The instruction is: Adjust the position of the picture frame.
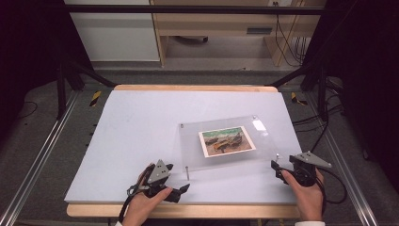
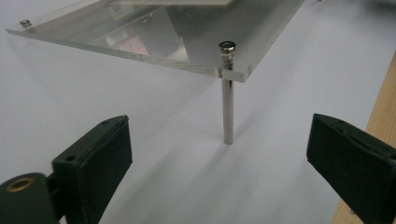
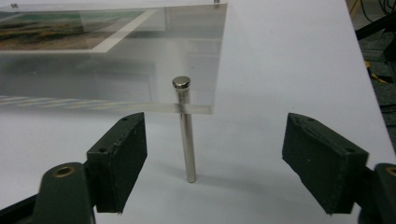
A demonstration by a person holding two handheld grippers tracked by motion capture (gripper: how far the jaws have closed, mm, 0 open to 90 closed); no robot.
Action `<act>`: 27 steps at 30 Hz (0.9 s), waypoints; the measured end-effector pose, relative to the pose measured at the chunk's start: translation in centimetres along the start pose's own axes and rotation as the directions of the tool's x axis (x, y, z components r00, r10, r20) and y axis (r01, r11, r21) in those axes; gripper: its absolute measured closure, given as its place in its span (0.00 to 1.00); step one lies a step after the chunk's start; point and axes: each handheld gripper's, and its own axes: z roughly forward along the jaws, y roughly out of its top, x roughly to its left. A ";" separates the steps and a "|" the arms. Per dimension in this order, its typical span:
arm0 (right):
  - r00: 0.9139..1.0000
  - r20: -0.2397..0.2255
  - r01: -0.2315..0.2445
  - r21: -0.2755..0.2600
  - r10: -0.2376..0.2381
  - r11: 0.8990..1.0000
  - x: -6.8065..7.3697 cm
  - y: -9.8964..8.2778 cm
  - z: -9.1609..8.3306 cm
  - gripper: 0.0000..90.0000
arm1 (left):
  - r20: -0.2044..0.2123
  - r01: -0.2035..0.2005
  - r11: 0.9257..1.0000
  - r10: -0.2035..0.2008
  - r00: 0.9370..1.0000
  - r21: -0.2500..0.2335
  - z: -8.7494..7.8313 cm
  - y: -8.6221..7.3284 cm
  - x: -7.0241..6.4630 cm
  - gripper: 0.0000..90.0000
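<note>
With both jaws spread and empty, left gripper (image 1: 181, 190) facing upright near-left post (image 1: 187, 173), right gripper (image 1: 277, 170) facing near-right post (image 1: 277, 158) under clear panel (image 1: 188, 141), centre-right of surface (image 1: 131, 122).

In the left gripper view, the clear acrylic panel (image 2: 154, 37) ran off the top edge, hiding its far corners. The photo (image 3: 60, 28) was cropped in the right gripper view, its subject too blurred to tell.

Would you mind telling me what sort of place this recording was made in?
Probably a lab or workshop recording station: a white-topped table stands inside a black metal frame, loose cables trail across the floor behind, and the two hand-held grippers, left gripper and right gripper, carry cameras.
</note>
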 end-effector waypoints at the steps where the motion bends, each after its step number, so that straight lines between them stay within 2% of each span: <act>1: 1.000 0.001 0.012 0.001 -0.012 1.000 0.0 0.0 0.1 0.28 | 0.003 0.008 1.000 -0.008 1.000 0.001 0.1 0.1 -0.1 0.11; 3: 1.000 -0.012 0.012 0.012 -0.012 1.000 0.2 -0.1 0.3 0.31 | 0.014 0.035 0.999 -0.036 0.999 0.009 0.5 0.2 -0.2 0.18; 5: 0.999 -0.017 0.029 0.016 -0.028 0.999 0.2 -0.1 0.5 0.35 | 0.013 0.039 0.999 -0.039 0.999 0.011 0.7 0.2 -0.2 0.25; 7: 0.999 -0.026 0.029 0.015 -0.028 0.999 0.3 -0.1 0.6 0.38 | 0.008 0.057 0.998 -0.057 0.998 -0.012 1.1 0.4 -0.3 0.37; 8: 0.999 -0.027 0.029 0.013 -0.029 0.999 0.3 -0.1 0.6 0.40 | 0.007 0.074 0.997 -0.073 0.997 -0.020 1.2 0.4 -0.3 0.38; 10: 0.999 -0.031 0.034 0.010 -0.033 0.999 0.4 -0.1 0.6 0.41 | 0.013 0.088 0.996 -0.088 0.996 -0.030 1.4 0.5 -0.3 0.52; 11: 0.999 -0.035 0.037 0.002 -0.036 0.999 0.5 0.0 0.6 0.45 | 0.008 0.105 0.994 -0.105 0.994 -0.039 1.8 0.5 -0.5 0.54; 13: 0.998 -0.041 0.045 -0.001 -0.045 0.999 0.7 0.0 0.6 0.49 | -0.010 0.112 0.992 -0.113 0.994 -0.052 2.1 0.4 -0.7 0.63; 14: 0.998 -0.040 0.052 -0.007 -0.052 0.999 0.8 0.0 0.7 0.51 | -0.010 0.112 0.992 -0.113 0.994 -0.052 2.1 0.4 -0.7 0.65; 15: 0.998 -0.047 0.052 -0.009 -0.052 0.999 0.9 0.1 0.7 0.53 | -0.035 0.125 0.990 -0.127 0.991 -0.068 2.3 0.2 -0.8 0.68; 18: 0.997 -0.045 0.056 -0.016 -0.057 0.998 0.9 0.1 0.7 0.56 | -0.055 0.141 0.986 -0.146 0.988 -0.085 2.3 -0.1 -0.8 0.73; 27: 0.997 -0.047 0.055 -0.024 -0.056 0.998 0.4 0.2 0.9 0.66 | -0.056 0.147 0.981 -0.155 0.986 -0.123 2.1 -0.1 -0.9 0.81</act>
